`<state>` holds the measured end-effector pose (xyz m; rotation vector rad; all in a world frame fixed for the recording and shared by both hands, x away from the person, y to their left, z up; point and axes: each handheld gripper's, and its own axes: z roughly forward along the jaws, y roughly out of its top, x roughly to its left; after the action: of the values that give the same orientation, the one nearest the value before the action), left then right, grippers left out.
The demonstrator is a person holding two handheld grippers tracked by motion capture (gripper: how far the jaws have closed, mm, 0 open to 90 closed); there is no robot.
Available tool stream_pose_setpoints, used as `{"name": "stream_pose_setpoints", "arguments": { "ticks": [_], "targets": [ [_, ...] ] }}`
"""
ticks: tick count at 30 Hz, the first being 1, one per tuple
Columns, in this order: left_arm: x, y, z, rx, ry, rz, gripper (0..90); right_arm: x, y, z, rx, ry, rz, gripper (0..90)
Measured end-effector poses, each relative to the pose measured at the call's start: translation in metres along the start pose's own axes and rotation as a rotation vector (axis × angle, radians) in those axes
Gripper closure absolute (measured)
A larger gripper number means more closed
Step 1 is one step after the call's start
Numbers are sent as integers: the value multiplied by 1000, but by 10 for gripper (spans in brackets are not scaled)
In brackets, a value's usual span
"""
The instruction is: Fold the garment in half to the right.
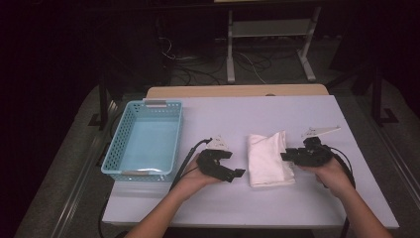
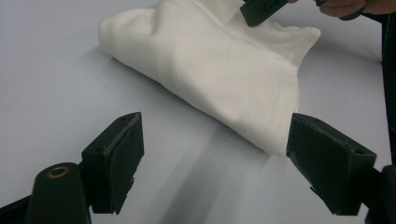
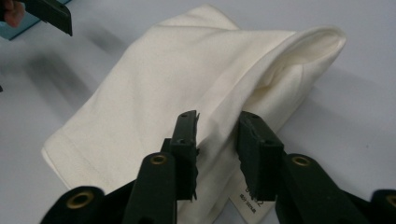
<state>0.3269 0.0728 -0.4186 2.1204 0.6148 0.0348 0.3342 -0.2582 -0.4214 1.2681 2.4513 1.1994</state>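
Bench (image 1: 237, 203): pale, flat.
Basket (image 1: 119, 144): blue, at the left.
Cloth (image 1: 269, 158): white, folded, mid-bench between both tools.
Left hand-held gripper (image 2: 212, 163): jaws wide apart, just short of the cloth.
Right hand-held gripper (image 3: 215, 140): jaws narrowed around a cloth fold, small gaps remaining.

Dim room — white table (image 1: 277, 111), metal rack (image 1: 270, 29) behind (cables (image 1: 198, 67) on dark floor).

bare table (image 1: 277, 116) ahead, basket (image 1: 144, 139) left — cloth (image 1: 269, 158) between
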Motion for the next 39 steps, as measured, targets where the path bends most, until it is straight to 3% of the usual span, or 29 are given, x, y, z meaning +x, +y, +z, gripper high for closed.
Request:
{"name": "stream_pose_setpoints", "arguments": {
  "ticks": [5,12,21,27,33,39],
  "targets": [
    [0,0,-1,2,-1,5,186,2,1,-2,7,-15,-9,829],
    [0,1,-2,-8,-2,1,184,-4,-6,-13,8,-41,11,837],
    [0,1,-2,-2,-1,6,174,-14,-16,0,64,-53,21,837],
    [-1,1,-1,4,2,12,169,-18,-22,5,82,-72,20,792],
    [0,0,-2,2,7,11,165,-15,-23,1,88,-116,-13,727],
    [0,0,-2,2,8,14,163,-13,-25,-15,31,-99,-1,651]
  ]
}}
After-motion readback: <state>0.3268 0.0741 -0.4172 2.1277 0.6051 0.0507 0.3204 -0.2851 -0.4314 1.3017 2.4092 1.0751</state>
